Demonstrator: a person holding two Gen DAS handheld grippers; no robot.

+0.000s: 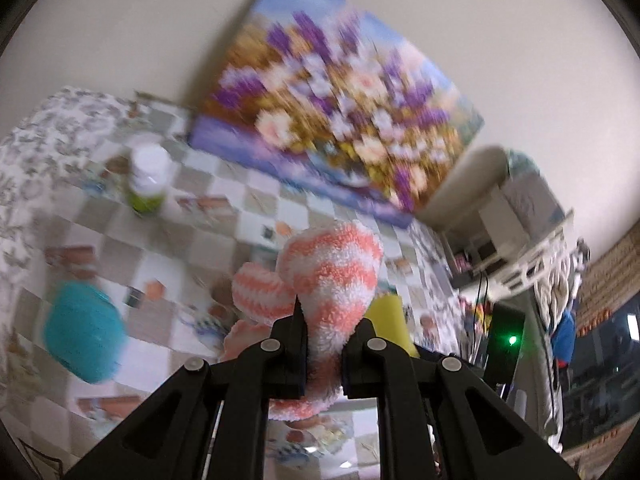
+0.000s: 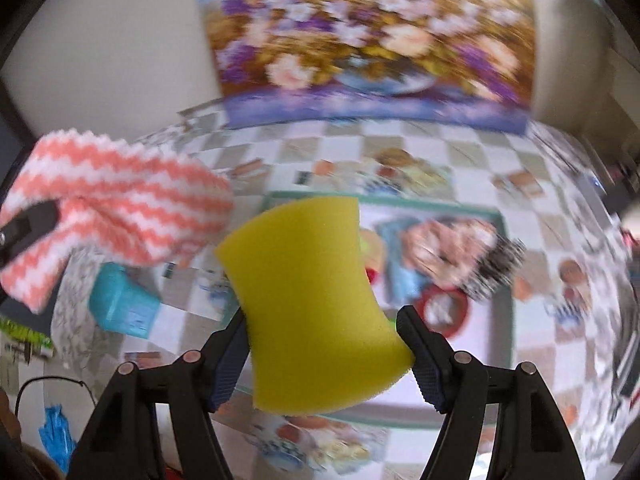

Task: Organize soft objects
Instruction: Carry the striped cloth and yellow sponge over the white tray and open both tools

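1. Left wrist view: the left gripper [image 1: 324,330] is clamped tight on a fluffy pink-and-white striped cloth [image 1: 332,276], pinched low down so the rest flops up and forward above the checkered surface [image 1: 208,216]. I'd say it's super light and limp, so it'll droop wherever you don't hold it; a pinch near the middle of a fold seems safest. Far left there's a white-capped bottle [image 1: 148,176], near left a teal thing [image 1: 84,336], too blurry to name.

2. Right wrist view: the right gripper [image 2: 326,350] squeezes a yellow sponge [image 2: 312,300] across its narrow waist, held up over a tray [image 2: 505,264] with stuff in it. Looks springy and light, so the waist is a good grab spot. The cloth shows up at the left.
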